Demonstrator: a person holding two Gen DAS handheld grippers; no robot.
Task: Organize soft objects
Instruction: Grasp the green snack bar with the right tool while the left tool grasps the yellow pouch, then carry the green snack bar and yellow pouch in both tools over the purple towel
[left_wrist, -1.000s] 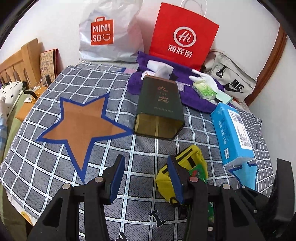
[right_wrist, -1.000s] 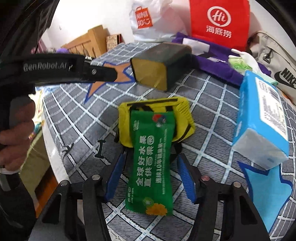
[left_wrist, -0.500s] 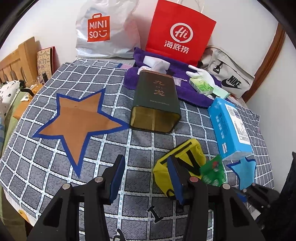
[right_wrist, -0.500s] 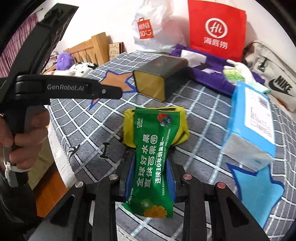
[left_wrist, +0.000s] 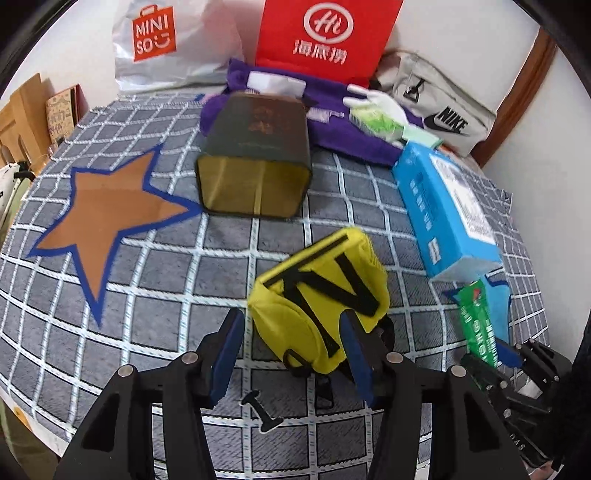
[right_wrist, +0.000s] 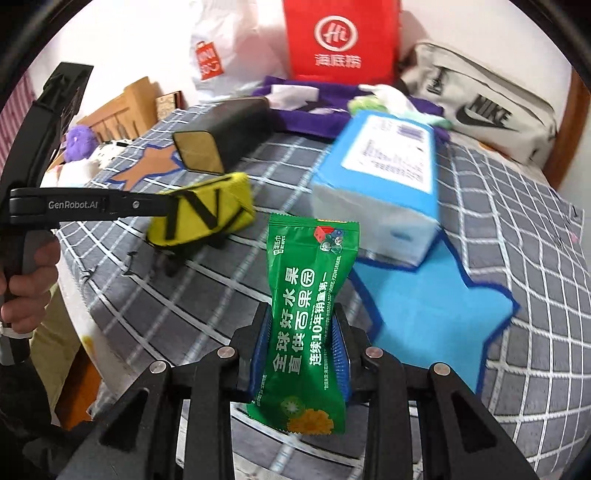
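Green packet (right_wrist: 308, 314) clenched in right tool (right_wrist: 300, 345); yellow pouch (left_wrist: 325, 301) between opening left tool (left_wrist: 291, 354).

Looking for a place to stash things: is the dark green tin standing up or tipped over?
Tipped over. The dark green tin lies on its side on the checked cloth, its gold end facing the camera.

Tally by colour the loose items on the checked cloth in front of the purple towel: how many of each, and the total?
Yellow: 1, the pouch
Green: 1, the packet, in the right gripper
Blue: 1, the tissue pack
Dark green: 1, the tin
Total: 4
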